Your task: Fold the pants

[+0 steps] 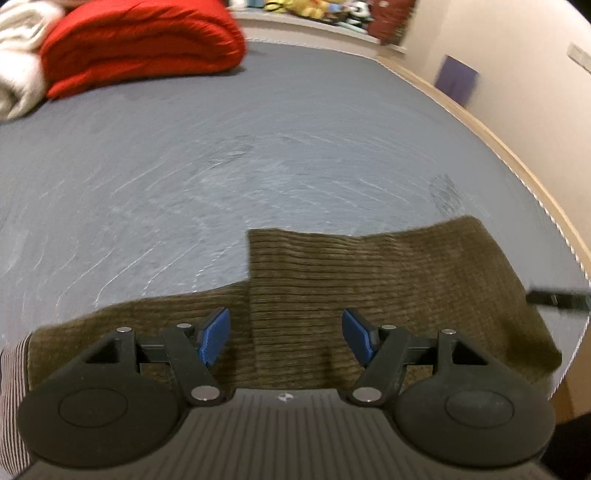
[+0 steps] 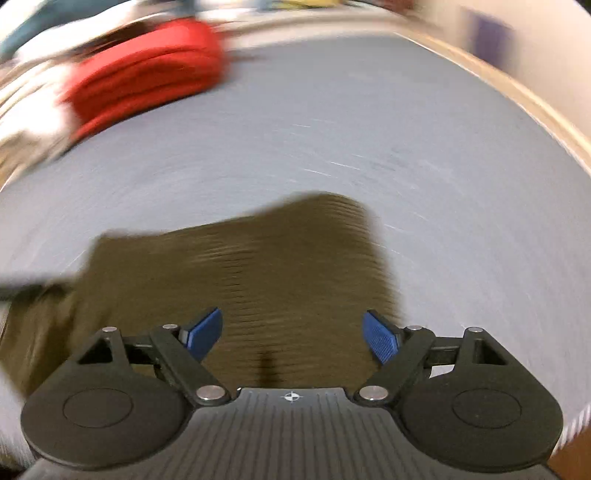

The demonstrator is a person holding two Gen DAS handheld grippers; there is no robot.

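Olive-brown corduroy pants (image 1: 332,295) lie folded on the grey bed near its front edge, one layer lapped over another. My left gripper (image 1: 286,338) hovers open just above them, blue pads apart, holding nothing. In the blurred right wrist view the same pants (image 2: 258,280) lie below my right gripper (image 2: 293,336), which is also open and empty. A striped lining or waistband (image 1: 13,391) shows at the pants' left end.
A folded red blanket (image 1: 140,44) and a white blanket (image 1: 18,62) lie at the bed's far left. The grey bed sheet (image 1: 258,147) stretches ahead. A wooden bed frame (image 1: 498,144) and wall run along the right. Toys (image 1: 314,7) sit on a far shelf.
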